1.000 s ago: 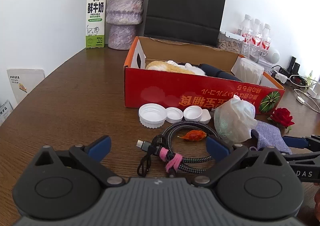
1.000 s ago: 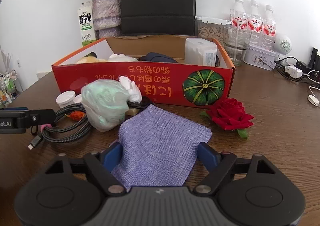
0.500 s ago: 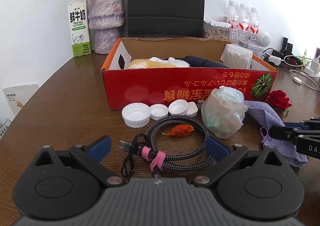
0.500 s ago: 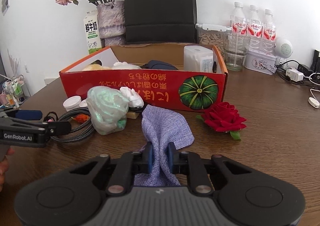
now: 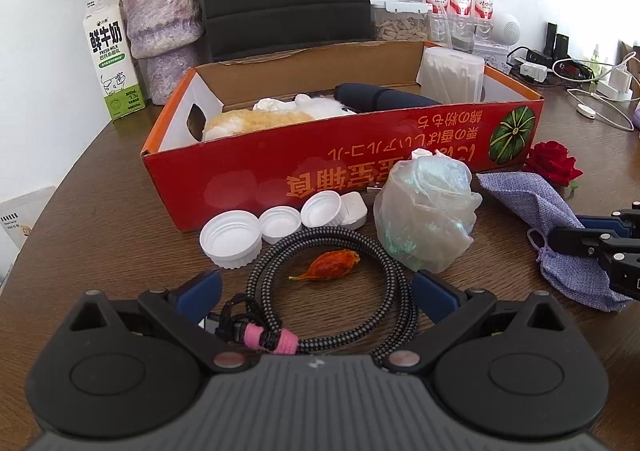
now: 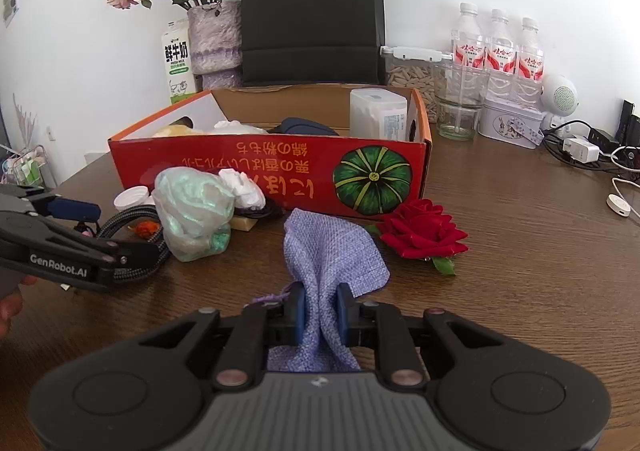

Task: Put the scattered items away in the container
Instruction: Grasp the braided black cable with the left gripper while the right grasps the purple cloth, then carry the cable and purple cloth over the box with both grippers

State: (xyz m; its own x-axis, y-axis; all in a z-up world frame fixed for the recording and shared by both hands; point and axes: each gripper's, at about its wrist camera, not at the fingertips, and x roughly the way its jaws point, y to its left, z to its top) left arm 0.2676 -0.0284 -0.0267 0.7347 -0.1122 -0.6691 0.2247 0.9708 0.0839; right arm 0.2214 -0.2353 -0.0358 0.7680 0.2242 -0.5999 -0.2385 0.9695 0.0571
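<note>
Lavender woven fabric, a small drawstring pouch [image 6: 332, 251], is pinched between the blue pads of the right gripper [image 6: 320, 311] at lower centre of the right wrist view; its far end lies on the brown wooden table [image 6: 520, 251], near the red cardboard box with a pumpkin print [image 6: 280, 167] that serves as container. To do this step well, I judge the pouch should be lifted clear of the table before it travels, high enough to pass the box's front wall, and carried to a free spot among the things already inside; the grip bunches the cloth, so a slow lift would show whether it slips.

At lower centre of the left wrist view, the left gripper [image 5: 316, 291] stands spread wide around the coiled black braided cable with a pink tie [image 5: 332, 291], its pads not pressing on it. A small orange dried thing [image 5: 328, 265] lies inside the coil, and a crumpled translucent plastic bag [image 5: 428, 211] sits just beside it.

A second ago the right pads stood apart at either side of the flat pouch; now they are clamped and the cloth is gathered. The left gripper has moved closer over the cable and rolled level.
</note>
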